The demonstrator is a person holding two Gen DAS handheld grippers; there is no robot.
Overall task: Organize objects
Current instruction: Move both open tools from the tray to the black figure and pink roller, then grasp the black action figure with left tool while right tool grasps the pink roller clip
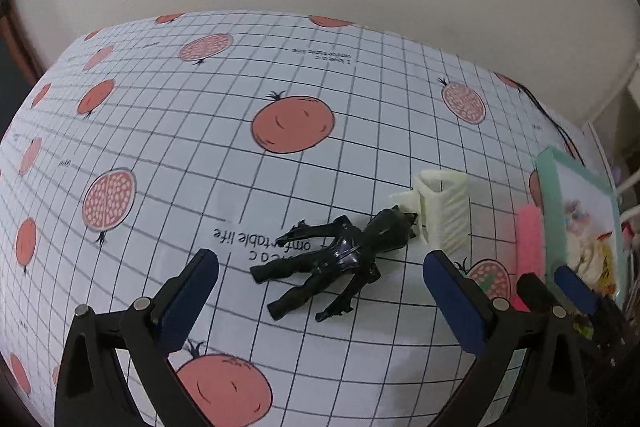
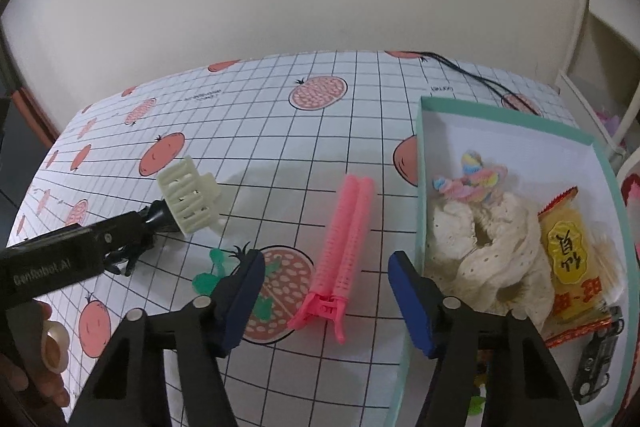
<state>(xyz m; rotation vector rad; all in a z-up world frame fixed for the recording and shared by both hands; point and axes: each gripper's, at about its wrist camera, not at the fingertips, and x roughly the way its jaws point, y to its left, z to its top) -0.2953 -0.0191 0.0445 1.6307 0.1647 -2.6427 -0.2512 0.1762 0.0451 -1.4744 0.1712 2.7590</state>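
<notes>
Your left gripper (image 1: 320,291) hangs with its jaws spread wide above the checked tablecloth (image 1: 200,131). Between your fingers, just ahead of the pads, the black figurine (image 1: 340,259) lies flat, head toward the right finger (image 1: 456,303). The cream hair claw (image 1: 440,215) touches its head, ahead of that finger. Outside the right finger lie the pink clip (image 1: 530,247) and the teal box (image 1: 552,195).

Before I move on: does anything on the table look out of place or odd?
Nothing is spilled or broken. Three things lie loose outside the box: a black toy figure flat on its back, its head against the cream hair clip, and a pink hair clip.
</notes>
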